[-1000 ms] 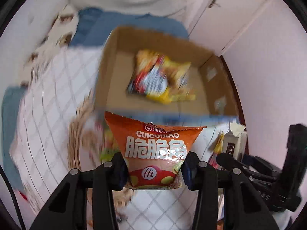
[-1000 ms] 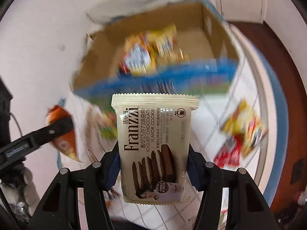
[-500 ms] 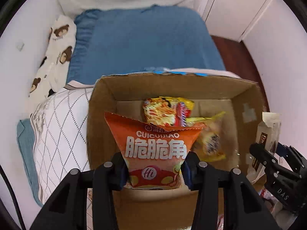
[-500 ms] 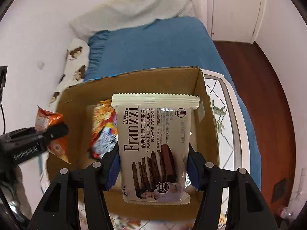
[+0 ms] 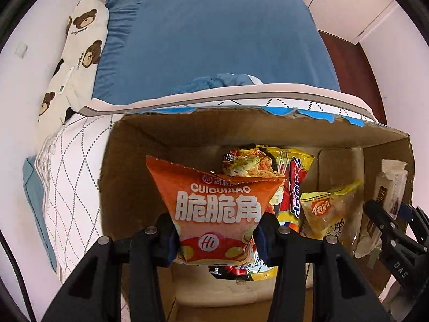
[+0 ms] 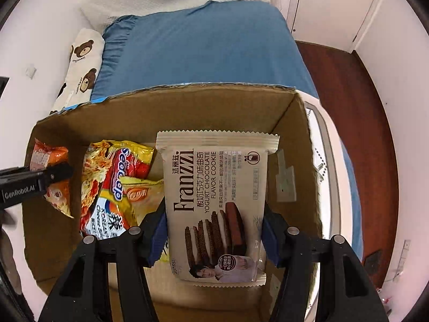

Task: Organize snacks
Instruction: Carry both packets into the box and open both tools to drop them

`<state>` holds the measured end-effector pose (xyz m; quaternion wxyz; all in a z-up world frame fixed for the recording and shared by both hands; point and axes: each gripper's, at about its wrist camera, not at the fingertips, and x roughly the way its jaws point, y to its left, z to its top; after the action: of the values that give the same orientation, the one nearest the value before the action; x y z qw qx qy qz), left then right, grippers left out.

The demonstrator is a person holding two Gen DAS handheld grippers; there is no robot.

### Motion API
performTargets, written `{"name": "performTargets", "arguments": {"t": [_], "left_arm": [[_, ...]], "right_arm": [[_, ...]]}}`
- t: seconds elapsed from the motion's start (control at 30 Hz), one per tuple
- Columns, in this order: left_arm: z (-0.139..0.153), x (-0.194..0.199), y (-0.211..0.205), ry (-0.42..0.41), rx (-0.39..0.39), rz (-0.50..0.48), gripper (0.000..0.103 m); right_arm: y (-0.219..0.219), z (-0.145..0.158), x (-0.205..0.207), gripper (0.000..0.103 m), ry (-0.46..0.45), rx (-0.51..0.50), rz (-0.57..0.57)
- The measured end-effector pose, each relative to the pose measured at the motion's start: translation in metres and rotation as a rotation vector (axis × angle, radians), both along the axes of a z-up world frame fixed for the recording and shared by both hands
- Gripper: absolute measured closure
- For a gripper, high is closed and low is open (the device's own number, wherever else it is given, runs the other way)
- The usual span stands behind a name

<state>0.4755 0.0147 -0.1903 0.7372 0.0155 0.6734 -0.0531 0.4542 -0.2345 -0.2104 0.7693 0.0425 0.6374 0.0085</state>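
The bed, under a blue cover, fills the top of both views, with a bear-print pillow at upper left. A cardboard box, open on top with torn blue tape along its far rim, sits across the middle of each frame on a white quilt with a dotted diamond pattern.

The left gripper points down into the box, its jaws pinching the lower part of an orange bag with white lettering and a red base, at centre frame. The right gripper holds a cream cookie pack printed with brown sandwich cookies, upright over the right half of the box; its jaws are opening, the blue pads still at the pack's edges.

In the box lie a yellow-and-red noodle packet and a smaller yellow bag.

Only the left view shows the quilt at left and the far side of the right gripper at lower right. Only the right view shows the box's right wall, the dark wood floor and white doors at upper right.
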Motion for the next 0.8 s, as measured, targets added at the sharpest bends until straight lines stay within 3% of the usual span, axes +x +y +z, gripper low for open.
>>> {"name": "performTargets", "arguments": {"t": [0.03,0.1,0.13,0.17,0.43,0.8], "left_arm": [[-0.001,0.001,0.001,0.000,-0.007,0.004,0.056],[0.001,0.001,0.002,-0.023,-0.036,0.004,0.036],[0.003,0.000,0.003,-0.041,-0.036,0.003,0.017],[0.005,0.000,0.003,-0.054,-0.037,0.003,0.010],[0.010,-0.018,0.003,-0.079,-0.065,0.018,0.009],[0.024,-0.087,-0.004,-0.190,-0.054,-0.002,0.009]], "right_arm": [[-0.002,-0.004,0.003,0.035,0.016,0.019,-0.011],[-0.001,-0.008,0.007,0.014,0.024,0.017,-0.025],[0.000,-0.010,0.009,0.012,0.021,0.009,-0.026],[0.001,-0.011,0.010,0.012,0.021,0.003,-0.025],[0.013,-0.012,0.004,0.009,0.009,-0.018,-0.021],[0.021,0.010,-0.061,0.009,-0.070,0.012,0.011]]}}
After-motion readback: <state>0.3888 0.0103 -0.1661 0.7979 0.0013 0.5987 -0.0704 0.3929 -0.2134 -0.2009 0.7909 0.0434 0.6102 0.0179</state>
